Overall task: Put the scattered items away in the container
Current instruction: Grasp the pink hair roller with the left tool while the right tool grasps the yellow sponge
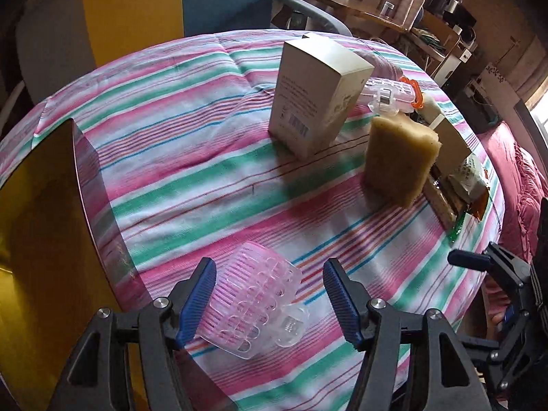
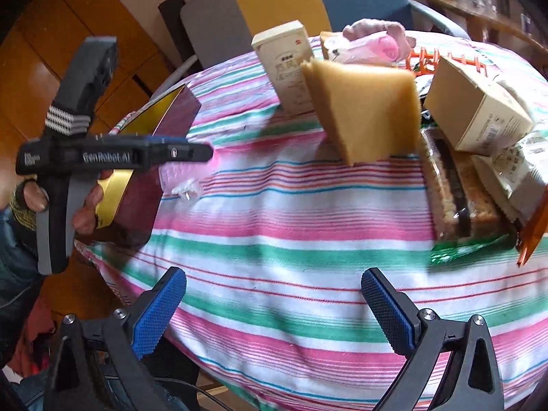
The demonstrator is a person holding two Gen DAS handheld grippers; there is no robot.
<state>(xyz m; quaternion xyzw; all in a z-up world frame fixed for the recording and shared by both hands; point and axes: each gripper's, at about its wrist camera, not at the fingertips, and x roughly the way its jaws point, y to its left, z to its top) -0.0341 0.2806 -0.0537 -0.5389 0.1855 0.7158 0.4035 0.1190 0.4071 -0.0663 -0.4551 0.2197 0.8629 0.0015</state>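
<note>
The left gripper (image 1: 270,299) is half open around a pink clip (image 1: 260,304) lying on the striped surface (image 1: 191,178), beside the gold box (image 1: 37,226). The right gripper (image 2: 274,308) is wide open and holds nothing. A sponge (image 1: 399,157) stands farther back.

Pink clip (image 1: 260,303), tan sponge (image 1: 399,161), pink-green-white striped cloth (image 1: 191,157).

1. Left wrist view: hair claw clip (image 1: 260,304) lies on the striped cloth (image 1: 191,157), lower centre, between the left gripper (image 1: 270,303) fingers.
2. Open container (image 1: 85,191) at frame left, on the cloth edge.
3. Upright carton (image 1: 316,97) upper centre; sponge (image 1: 399,159) stands right of it.
4. Second clip (image 1: 390,97) behind the sponge.
5. Snack packets (image 1: 459,185) at right edge, beside the sponge.
6. Right gripper (image 1: 479,262) lower right.
</note>
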